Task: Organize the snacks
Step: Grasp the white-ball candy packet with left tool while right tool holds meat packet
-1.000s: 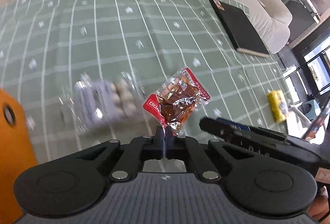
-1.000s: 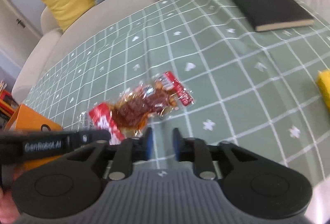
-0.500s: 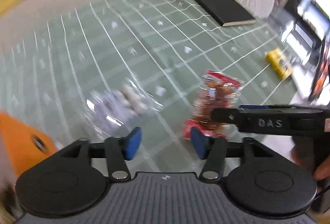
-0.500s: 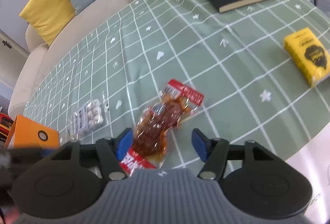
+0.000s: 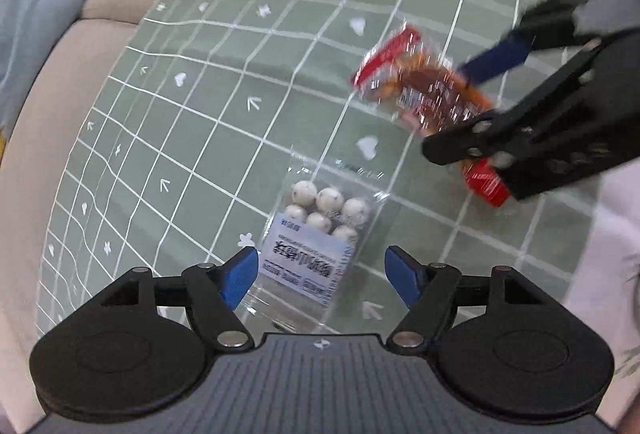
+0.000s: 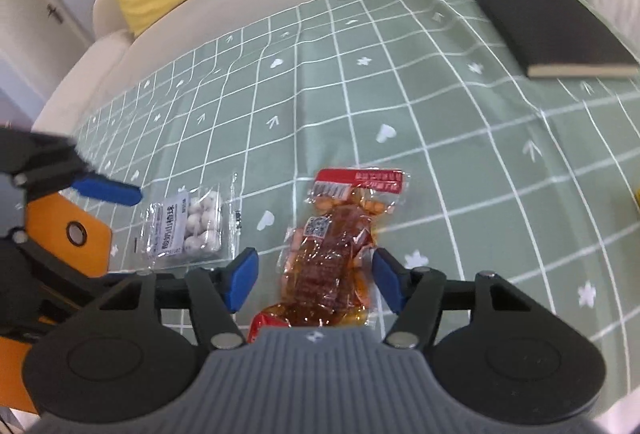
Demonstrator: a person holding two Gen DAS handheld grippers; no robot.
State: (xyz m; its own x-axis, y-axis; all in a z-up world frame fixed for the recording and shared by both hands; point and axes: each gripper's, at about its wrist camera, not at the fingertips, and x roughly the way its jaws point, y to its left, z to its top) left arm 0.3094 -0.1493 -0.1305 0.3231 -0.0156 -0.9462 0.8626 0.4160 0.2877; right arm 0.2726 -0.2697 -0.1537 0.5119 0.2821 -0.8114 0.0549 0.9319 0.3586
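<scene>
Left tongs (image 5: 322, 270) opening wide over the ball pack (image 5: 316, 242), right tongs (image 6: 312, 276) spread around the red pack (image 6: 336, 254), neither gripping, both packs flat on the tabletop (image 6: 440, 154).

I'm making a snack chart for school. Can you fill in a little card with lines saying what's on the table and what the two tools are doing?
surface: green checked cloth
snacks: bag of white balls; red-ended meat snack pack
other things: black notebook; orange box
left tool: opening over the ball bag, not gripping
right tool: open, straddling the meat pack
</scene>
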